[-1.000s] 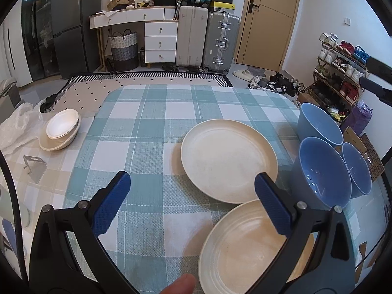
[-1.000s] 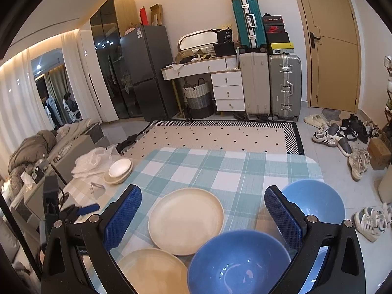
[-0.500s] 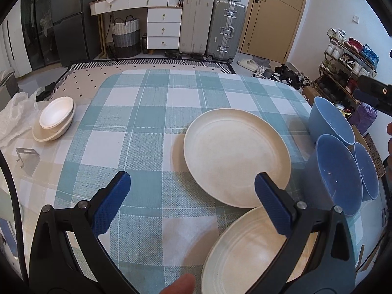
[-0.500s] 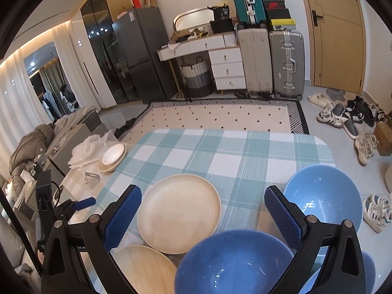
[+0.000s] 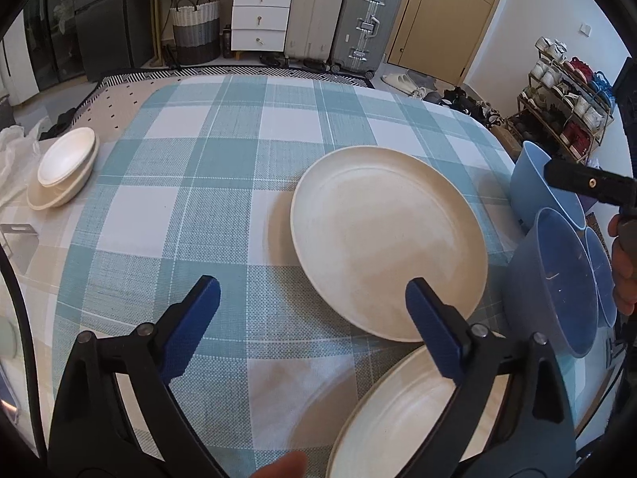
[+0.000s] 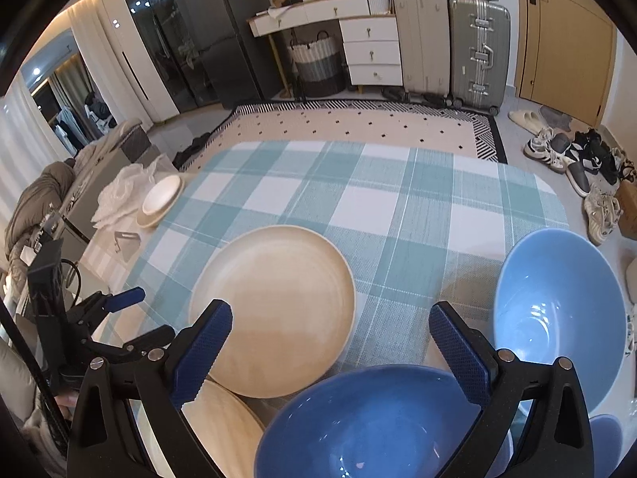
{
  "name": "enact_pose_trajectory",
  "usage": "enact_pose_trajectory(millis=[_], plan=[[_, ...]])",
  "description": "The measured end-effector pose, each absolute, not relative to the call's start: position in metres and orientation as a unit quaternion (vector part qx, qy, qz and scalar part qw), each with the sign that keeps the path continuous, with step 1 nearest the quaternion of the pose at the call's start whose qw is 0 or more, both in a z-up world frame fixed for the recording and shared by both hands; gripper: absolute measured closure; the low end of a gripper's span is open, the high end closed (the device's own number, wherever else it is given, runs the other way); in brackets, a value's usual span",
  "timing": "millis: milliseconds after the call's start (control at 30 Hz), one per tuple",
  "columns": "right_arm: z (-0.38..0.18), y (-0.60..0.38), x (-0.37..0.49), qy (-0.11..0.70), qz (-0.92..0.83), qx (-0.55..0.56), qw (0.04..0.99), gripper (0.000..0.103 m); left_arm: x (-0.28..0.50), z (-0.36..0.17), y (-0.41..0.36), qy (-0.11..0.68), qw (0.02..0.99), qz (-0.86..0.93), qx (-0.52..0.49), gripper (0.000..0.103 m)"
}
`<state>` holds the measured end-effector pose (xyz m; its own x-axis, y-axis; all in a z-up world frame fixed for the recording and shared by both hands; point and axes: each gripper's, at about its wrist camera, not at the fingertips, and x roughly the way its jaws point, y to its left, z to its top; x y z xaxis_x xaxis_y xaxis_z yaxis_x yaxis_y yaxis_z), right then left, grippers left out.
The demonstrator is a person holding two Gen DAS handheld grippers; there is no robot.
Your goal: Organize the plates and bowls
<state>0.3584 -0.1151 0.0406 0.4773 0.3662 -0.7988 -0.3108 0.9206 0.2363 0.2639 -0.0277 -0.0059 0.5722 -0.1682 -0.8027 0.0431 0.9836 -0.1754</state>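
Note:
A cream plate (image 5: 386, 235) lies on the teal checked tablecloth (image 5: 223, 183); a second cream plate (image 5: 394, 418) lies nearer, under my left gripper's right finger. Three blue bowls stand at the right edge: a far one (image 5: 537, 187), a near one (image 5: 557, 283) and a third (image 5: 601, 275) behind it. My left gripper (image 5: 312, 318) is open and empty above the cloth. My right gripper (image 6: 330, 346) is open and empty above the near blue bowl (image 6: 378, 422), with the far bowl (image 6: 557, 318) to its right and the cream plate (image 6: 274, 306) ahead.
Stacked small white bowls (image 5: 65, 167) and a metal stand (image 5: 20, 239) sit on a side surface to the left. Beyond the table are a rug, drawers (image 5: 260, 16), suitcases (image 5: 366, 24), a shoe rack (image 5: 569, 95) and shoes on the floor.
Both grippers have moved forward and lower toward the table, so plates and bowls look larger. Nothing on the table has moved. Both stay open.

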Motion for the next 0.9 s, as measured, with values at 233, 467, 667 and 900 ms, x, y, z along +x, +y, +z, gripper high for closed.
enact_pose_trajectory(millis=[233, 467, 667, 900], plan=[[0.018, -0.109, 0.378, 0.507, 0.193, 0.01, 0.84, 0.018, 0.274, -0.017, -0.03, 0.471, 0.877, -0.066, -0.071, 0.018], [-0.001, -0.098, 0.388, 0.544, 0.201, -0.01, 0.815, 0.021, 0.28, -0.03, -0.032, 0.485, 0.869, -0.069, -0.075, 0.025], [-0.017, -0.091, 0.397, 0.571, 0.196, -0.028, 0.797, 0.029, 0.286, -0.038, -0.033, 0.493, 0.864, -0.07, -0.078, 0.031], [-0.032, -0.081, 0.405, 0.591, 0.196, -0.044, 0.781, 0.042, 0.29, -0.045, -0.033, 0.5, 0.86, -0.066, -0.075, 0.042]])
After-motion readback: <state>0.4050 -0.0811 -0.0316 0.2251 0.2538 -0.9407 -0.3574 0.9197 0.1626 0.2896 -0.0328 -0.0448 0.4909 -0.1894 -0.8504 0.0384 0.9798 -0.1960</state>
